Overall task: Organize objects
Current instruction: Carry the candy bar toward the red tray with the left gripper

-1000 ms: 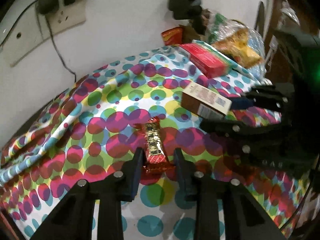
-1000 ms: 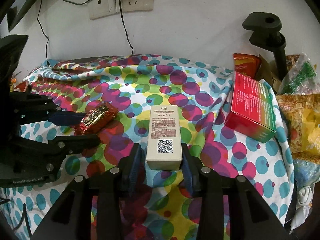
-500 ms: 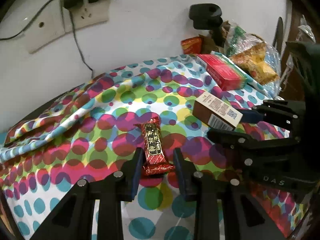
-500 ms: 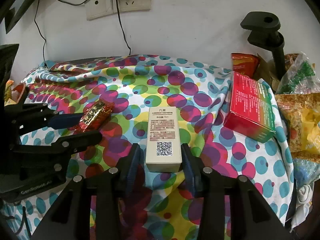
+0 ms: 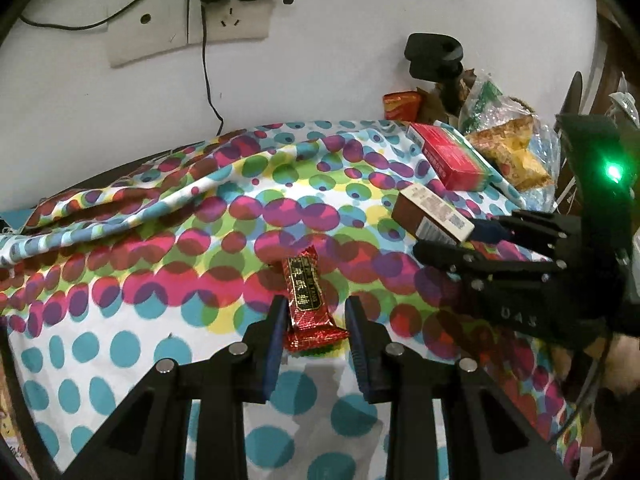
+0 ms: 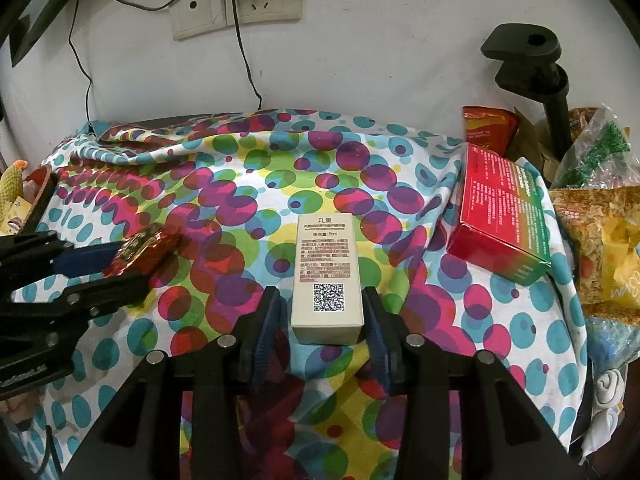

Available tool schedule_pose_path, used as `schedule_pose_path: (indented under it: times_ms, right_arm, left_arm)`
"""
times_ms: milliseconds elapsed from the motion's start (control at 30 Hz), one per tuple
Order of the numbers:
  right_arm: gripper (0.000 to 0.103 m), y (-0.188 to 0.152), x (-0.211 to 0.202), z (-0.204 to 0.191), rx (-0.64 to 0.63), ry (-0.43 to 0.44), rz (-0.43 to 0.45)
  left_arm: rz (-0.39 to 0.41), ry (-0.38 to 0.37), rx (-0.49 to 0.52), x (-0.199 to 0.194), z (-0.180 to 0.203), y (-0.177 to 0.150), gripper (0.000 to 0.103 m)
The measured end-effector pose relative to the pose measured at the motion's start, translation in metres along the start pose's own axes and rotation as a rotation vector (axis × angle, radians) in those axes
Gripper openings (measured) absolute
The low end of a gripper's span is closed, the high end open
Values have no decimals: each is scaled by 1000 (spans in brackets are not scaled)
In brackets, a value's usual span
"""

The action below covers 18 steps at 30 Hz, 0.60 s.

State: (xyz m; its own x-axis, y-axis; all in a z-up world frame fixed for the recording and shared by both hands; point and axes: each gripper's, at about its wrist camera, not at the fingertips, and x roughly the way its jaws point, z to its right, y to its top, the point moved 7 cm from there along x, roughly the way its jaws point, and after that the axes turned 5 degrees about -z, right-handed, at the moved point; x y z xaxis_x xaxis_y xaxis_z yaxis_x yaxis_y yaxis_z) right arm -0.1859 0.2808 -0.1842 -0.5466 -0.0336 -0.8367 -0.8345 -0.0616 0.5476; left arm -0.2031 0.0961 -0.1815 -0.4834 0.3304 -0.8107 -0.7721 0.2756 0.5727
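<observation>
Left gripper (image 5: 314,322): narrow, straddles red snack bar (image 5: 306,294) at 6 o'clock on worktop cloth (image 5: 160,248); right pad apart from wrapper. Right gripper (image 6: 320,320) clamps beige box (image 6: 326,272).
Risk: slick wrapper slips; loose cloth snags.

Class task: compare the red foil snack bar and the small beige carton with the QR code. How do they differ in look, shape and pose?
The snack bar is shiny red-and-gold foil, soft and crinkled; the beige carton is matte card with printed text and a QR code.
The bar is a slim, flat wrapper with crimped ends; the carton is a rigid, thicker rectangular box.

Shared: each lies on the dotted cloth, pointing towards the wall, with one end between the fingers of a hand-held gripper.
</observation>
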Motion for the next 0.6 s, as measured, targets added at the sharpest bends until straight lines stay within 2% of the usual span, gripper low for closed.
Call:
schedule_pose_path:
  times_ms: [300, 467, 600]
  right_arm:
    - [39, 0, 0, 0, 0, 0, 0]
    - [40, 0, 0, 0, 1, 1, 0]
    - [40, 0, 0, 0, 1, 0, 0]
  left_arm:
    - [-55, 23, -8, -2, 0, -14, 32]
    - [-78, 78, -29, 6, 0, -10, 33]
    - [-86, 46, -88, 8, -2, -5, 33]
